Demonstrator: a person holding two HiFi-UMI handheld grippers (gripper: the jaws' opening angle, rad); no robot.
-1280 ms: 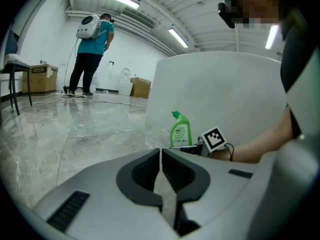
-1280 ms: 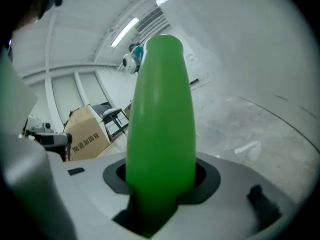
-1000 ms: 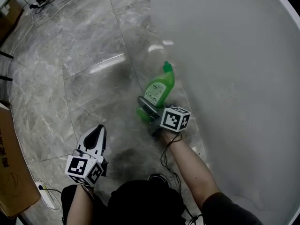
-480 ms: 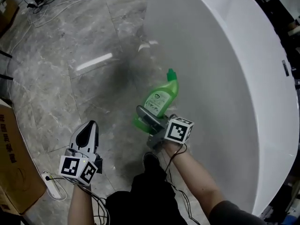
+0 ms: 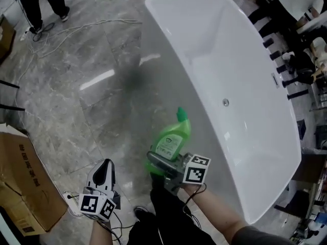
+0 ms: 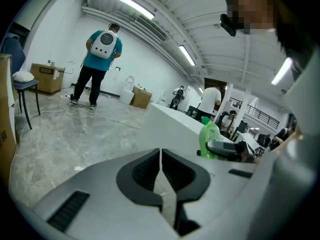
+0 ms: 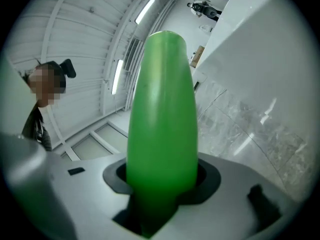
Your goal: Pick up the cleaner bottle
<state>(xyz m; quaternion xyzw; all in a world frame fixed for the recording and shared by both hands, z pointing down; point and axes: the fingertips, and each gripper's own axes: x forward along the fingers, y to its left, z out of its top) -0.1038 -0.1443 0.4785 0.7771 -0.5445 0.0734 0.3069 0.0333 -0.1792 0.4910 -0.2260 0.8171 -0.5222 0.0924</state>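
Bathtub (image 5: 230,60): white, standing on the grey floor (image 5: 76,101).
Cleaner bottle (image 5: 171,139): green, held in the air beside the bathtub's outer wall.
Right gripper (image 5: 159,163): jaws clamped on the cleaner bottle's base.
Left gripper (image 6: 161,170): jaws together, nothing between them.

The right gripper (image 5: 159,163) is lifting the bottle (image 5: 171,137) away from the floor (image 5: 76,101) at the foot of the tub (image 5: 204,19), and the left gripper (image 5: 105,165) is rising beside it. The head view is climbing with them. The tub, earlier only a stretch of outer wall, is now showing whole with its rim and drain (image 5: 225,102), while a box (image 5: 23,182) and a person's legs (image 5: 46,1) are coming into sight at the left.
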